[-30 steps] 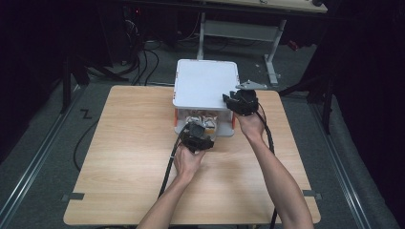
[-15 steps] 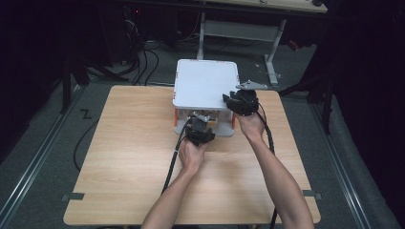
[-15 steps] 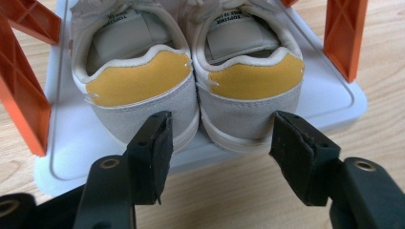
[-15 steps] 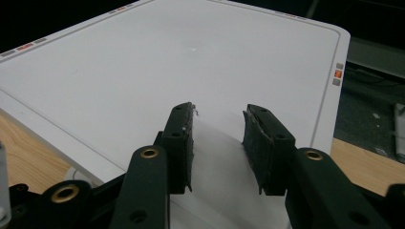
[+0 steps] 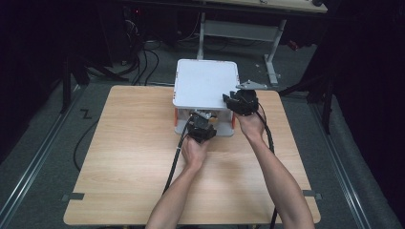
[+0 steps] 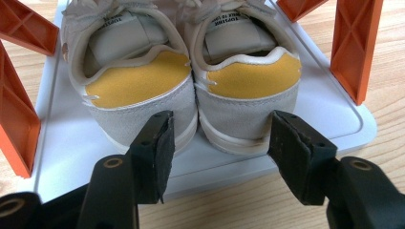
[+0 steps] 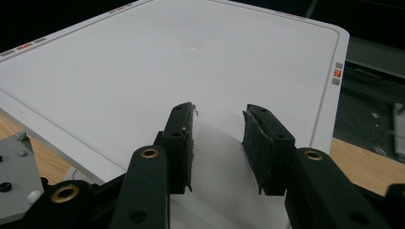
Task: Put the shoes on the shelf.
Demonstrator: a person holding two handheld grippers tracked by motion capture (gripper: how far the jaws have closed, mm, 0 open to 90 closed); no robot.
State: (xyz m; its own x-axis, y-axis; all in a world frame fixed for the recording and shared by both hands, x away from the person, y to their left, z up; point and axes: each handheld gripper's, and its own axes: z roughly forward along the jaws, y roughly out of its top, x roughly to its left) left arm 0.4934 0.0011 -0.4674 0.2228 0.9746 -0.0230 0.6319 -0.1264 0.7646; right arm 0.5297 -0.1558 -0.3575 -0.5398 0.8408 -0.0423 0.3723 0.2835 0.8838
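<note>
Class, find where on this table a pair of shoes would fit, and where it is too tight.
Bare wood of the table lies left of the shoe rack and along the near edge. Crowded: the rack's lower shelf, where two sneakers sit between orange legs.

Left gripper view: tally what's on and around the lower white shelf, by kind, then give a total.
Shoes, grey with yellow heel patches: 2
Orange rack legs: 4
White shelf: 1
Black gripper jaws in the foreground, apart, not touching the shoes: 2
Total: 9
</note>
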